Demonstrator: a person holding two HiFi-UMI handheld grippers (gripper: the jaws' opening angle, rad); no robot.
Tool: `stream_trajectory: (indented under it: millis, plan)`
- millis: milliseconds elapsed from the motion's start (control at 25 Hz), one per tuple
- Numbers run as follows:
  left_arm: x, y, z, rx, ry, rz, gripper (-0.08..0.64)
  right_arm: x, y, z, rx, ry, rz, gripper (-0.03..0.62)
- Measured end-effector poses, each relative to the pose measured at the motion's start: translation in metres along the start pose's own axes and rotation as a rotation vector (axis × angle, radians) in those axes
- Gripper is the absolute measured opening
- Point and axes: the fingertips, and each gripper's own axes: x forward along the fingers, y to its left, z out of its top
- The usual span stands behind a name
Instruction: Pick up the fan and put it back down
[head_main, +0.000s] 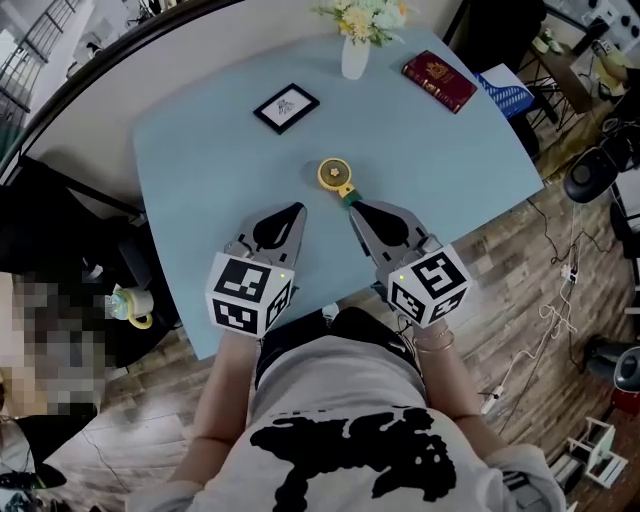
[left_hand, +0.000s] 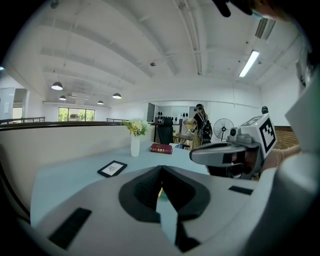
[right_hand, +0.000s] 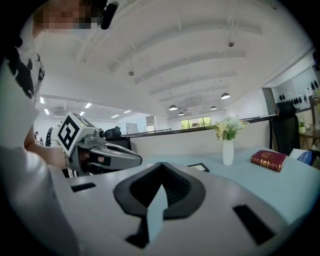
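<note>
The fan (head_main: 334, 174) is a small yellow disc with a short green handle (head_main: 348, 196), lying flat near the middle of the pale blue table (head_main: 200, 150). My right gripper (head_main: 353, 207) is shut, its tips just short of the handle's end; whether they touch it I cannot tell. Nothing shows between the pads in the right gripper view (right_hand: 162, 166). My left gripper (head_main: 298, 208) is beside it to the left, also shut and empty (left_hand: 161, 169), a short way from the fan. Both grippers point away from me over the table's near part.
A black-framed picture (head_main: 286, 107) lies at the back left. A white vase of flowers (head_main: 355, 55) and a red book (head_main: 439, 81) are at the far edge. A blue object (head_main: 505, 90) sits at the right corner. Cables and stands crowd the floor (head_main: 560, 270) to the right.
</note>
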Motion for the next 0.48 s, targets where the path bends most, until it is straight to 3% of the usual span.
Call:
stream_trajectory:
  millis: [480]
  plan:
    - [-0.006, -0.024, -0.016, -0.021, 0.002, 0.028, 0.011, -0.026, 0.007, 0.004, -0.025, -0.013, 0.016, 0.003]
